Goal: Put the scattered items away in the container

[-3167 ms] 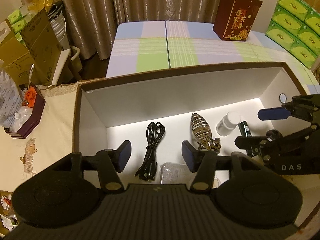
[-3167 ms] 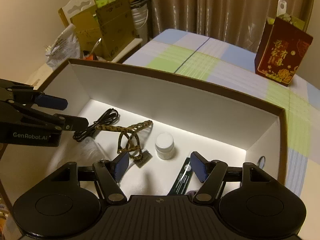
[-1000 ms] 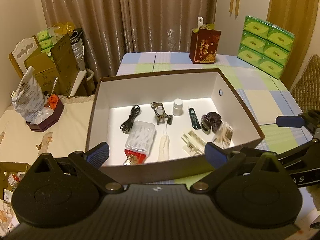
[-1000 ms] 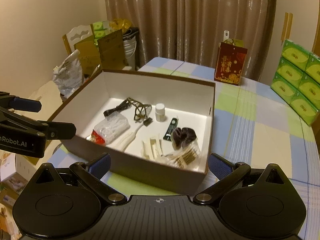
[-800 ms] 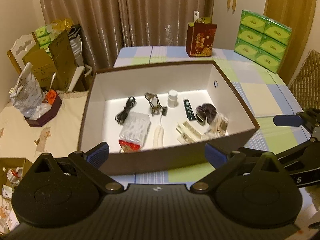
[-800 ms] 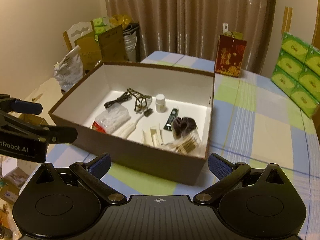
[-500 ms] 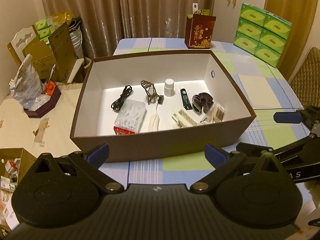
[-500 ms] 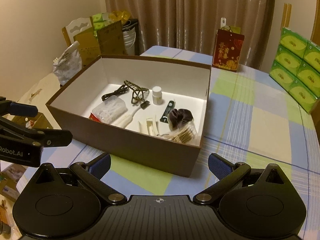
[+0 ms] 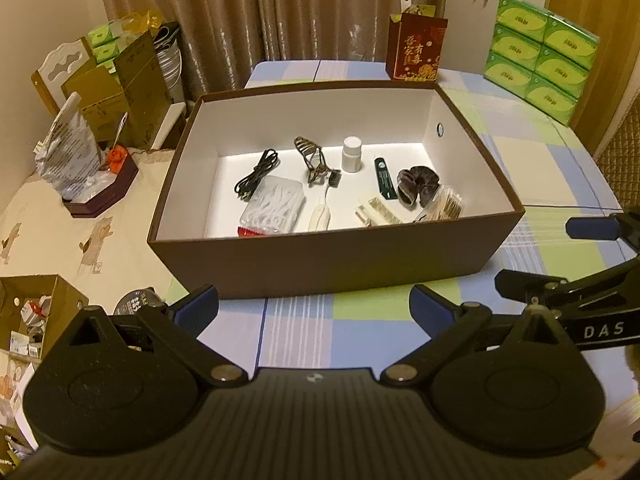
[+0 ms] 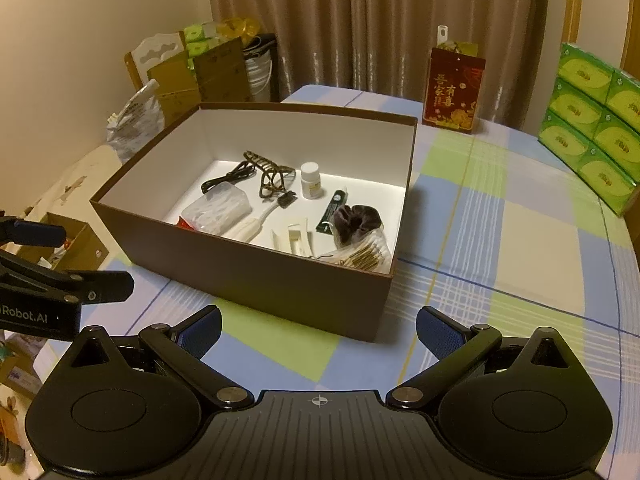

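A brown box with a white inside stands on the checked tablecloth; it also shows in the right wrist view. Inside lie a black cable, a hair claw, a white bottle, a dark tube, a dark scrunchie, a clear pack and several small items. My left gripper is open and empty in front of the box. My right gripper is open and empty before the box's near corner.
A red gift bag stands behind the box. Green tissue packs are stacked at the back right. Cardboard boxes and a chair stand left of the table. An open carton sits low on the left.
Both grippers have pulled up and back out of the box, and their jaws have opened wide. The box now lies wholly ahead of them.
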The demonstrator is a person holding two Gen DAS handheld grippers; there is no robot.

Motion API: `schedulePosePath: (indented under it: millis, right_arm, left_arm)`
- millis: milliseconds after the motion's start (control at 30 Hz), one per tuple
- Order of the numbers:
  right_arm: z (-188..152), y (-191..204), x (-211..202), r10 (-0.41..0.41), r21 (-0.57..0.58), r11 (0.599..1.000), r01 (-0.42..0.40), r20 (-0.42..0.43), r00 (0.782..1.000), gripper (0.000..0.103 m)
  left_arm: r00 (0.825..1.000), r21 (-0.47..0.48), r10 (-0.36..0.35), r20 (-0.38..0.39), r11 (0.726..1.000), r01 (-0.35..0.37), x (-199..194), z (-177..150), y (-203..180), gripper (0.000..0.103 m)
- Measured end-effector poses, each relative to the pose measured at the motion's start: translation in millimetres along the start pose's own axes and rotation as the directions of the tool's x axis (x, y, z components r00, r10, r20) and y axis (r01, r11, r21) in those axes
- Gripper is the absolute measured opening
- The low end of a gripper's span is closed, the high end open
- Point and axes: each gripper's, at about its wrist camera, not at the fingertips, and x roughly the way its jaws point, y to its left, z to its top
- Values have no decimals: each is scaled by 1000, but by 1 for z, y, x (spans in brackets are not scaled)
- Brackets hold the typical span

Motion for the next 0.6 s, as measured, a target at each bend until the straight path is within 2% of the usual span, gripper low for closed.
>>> schedulePosePath:
  millis: [600]
  right_arm:
    - [2, 1, 9, 32, -2, 999, -32, -20, 999, 101]
  left_arm:
    - [999, -15, 24, -24, 1000, -24, 6, -2, -1, 100]
